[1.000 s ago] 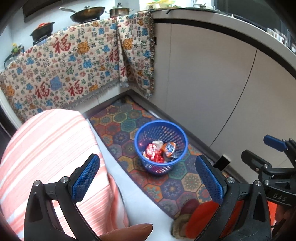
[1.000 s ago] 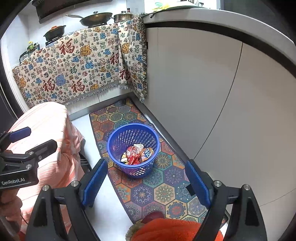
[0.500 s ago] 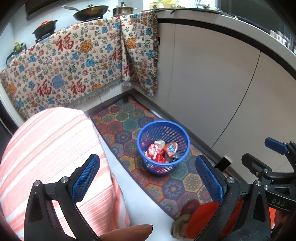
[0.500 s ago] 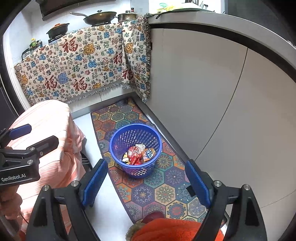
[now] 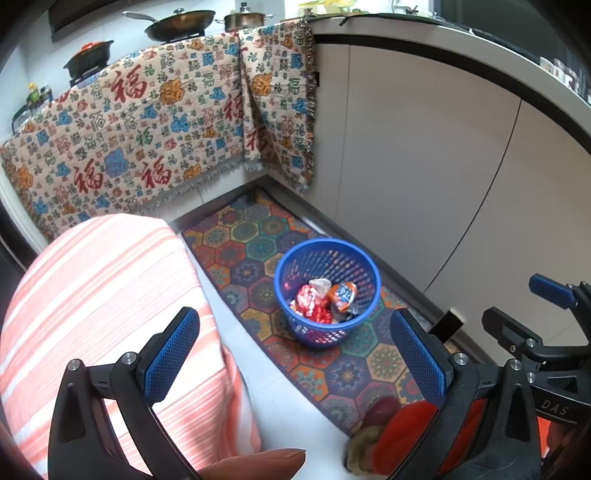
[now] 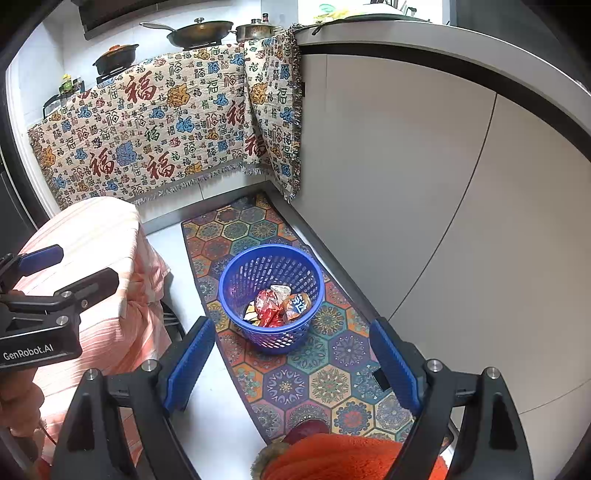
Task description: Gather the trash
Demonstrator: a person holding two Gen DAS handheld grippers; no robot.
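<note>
A blue plastic basket (image 5: 364, 266) stands on the patterned floor mat (image 5: 258, 240). It holds crumpled wrappers (image 5: 314, 304), one red and one orange and blue. In the right wrist view the basket (image 6: 236, 280) and its wrappers (image 6: 275, 304) sit between and beyond my fingers. My left gripper (image 5: 295, 350) is open and empty, high above the floor, short of the basket. My right gripper (image 6: 291, 360) is open and empty too, above the mat. The right gripper (image 5: 546, 314) shows at the right edge of the left wrist view, and the left gripper (image 6: 55, 273) at the left edge of the right wrist view.
A table under a pink striped cloth (image 5: 92, 295) stands left of the basket. Grey cabinet fronts (image 5: 424, 166) run along the right. A patterned cloth (image 5: 147, 129) hangs over the back counter, with pans (image 5: 177, 22) on top. An orange slipper (image 6: 343, 458) is at the bottom edge.
Both grippers have drifted slightly, so the basket sits a little further right and lower in each view. Both stay open and empty.
</note>
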